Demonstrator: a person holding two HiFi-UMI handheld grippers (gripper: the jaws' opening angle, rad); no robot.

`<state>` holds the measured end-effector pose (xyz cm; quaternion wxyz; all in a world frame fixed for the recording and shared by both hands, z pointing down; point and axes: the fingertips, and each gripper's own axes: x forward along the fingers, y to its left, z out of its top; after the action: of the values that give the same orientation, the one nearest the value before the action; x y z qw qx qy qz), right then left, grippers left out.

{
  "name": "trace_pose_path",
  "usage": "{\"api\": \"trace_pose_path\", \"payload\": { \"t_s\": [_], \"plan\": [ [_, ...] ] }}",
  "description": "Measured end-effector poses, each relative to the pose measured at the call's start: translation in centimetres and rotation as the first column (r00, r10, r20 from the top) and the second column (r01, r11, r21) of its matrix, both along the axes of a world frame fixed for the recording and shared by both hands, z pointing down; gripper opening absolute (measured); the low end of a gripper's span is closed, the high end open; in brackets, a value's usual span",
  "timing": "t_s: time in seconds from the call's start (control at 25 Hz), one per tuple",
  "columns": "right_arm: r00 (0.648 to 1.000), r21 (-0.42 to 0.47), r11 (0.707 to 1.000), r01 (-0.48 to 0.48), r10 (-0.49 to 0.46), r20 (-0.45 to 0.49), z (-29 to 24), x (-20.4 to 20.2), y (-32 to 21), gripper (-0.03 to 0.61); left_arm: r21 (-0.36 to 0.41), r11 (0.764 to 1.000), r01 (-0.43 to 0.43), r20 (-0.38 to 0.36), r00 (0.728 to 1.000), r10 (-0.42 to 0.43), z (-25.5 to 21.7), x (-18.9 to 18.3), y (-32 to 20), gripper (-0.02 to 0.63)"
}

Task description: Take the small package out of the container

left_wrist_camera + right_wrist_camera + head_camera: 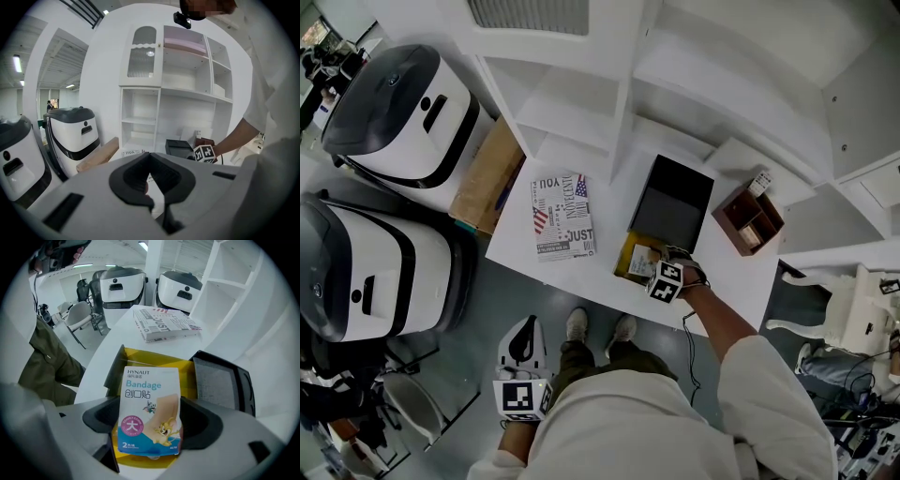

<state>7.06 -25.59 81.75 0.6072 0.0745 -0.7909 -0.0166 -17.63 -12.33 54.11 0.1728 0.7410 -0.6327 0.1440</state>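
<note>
The right gripper has its jaws closed on the small package, a flat white and blue packet of bandages with a cartoon cat and mouse printed on it. The jaws pinch its lower part from either side, so the packet stands upright between them. It is held just above the container, an open box with a yellow lining that sits near the front edge of the white table. In the head view the right gripper reaches over this container, and the packet itself is too small to make out there. Just behind the container lies its black lid, turned open side up and touching the box's far edge. To the left of both lies a printed newspaper, and to the right, well apart, stands a small brown wooden organiser. A cardboard box leans at the table's left end, next to two large white and black machines. The left gripper hangs low beside the person's leg, off the table; in its own view the left gripper has its jaws together with nothing between them.
</note>
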Motion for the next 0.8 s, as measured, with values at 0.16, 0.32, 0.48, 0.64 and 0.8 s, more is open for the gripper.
{"api": "trace_pose_path", "payload": {
  "t_s": [0.16, 0.32, 0.48, 0.64, 0.8],
  "plan": [
    [0.998, 0.064, 0.998, -0.023, 0.019, 0.067, -3.1, -0.5, -0.4, 0.416, 0.002, 1.000, -0.025, -0.006, 1.000, 0.025, -0.2, 0.6, -0.3, 0.008],
    [0.980, 0.135, 0.985, -0.105, 0.080, 0.182, -7.6, -1.0, -1.2, 0.416, 0.037, 0.998, -0.058, -0.009, 0.998, 0.059, -1.0, 1.4, -1.3, 0.008],
    [0.947, 0.187, 0.963, -0.196, 0.136, 0.290, -11.9, -0.8, -1.6, 0.416, 0.084, 0.991, -0.101, 0.002, 0.995, 0.101, -2.2, 2.6, -2.7, 0.008],
    [0.895, 0.225, 0.928, -0.296, 0.187, 0.405, -16.3, -0.4, -1.8, 0.416, 0.107, 0.984, -0.141, 0.005, 0.990, 0.141, -2.9, 3.9, -3.6, 0.008],
    [0.815, 0.251, 0.878, -0.408, 0.226, 0.534, -21.2, 0.1, -1.9, 0.416, 0.122, 0.977, -0.175, 0.008, 0.984, 0.175, -3.5, 5.0, -4.2, 0.008]
  ]
}}
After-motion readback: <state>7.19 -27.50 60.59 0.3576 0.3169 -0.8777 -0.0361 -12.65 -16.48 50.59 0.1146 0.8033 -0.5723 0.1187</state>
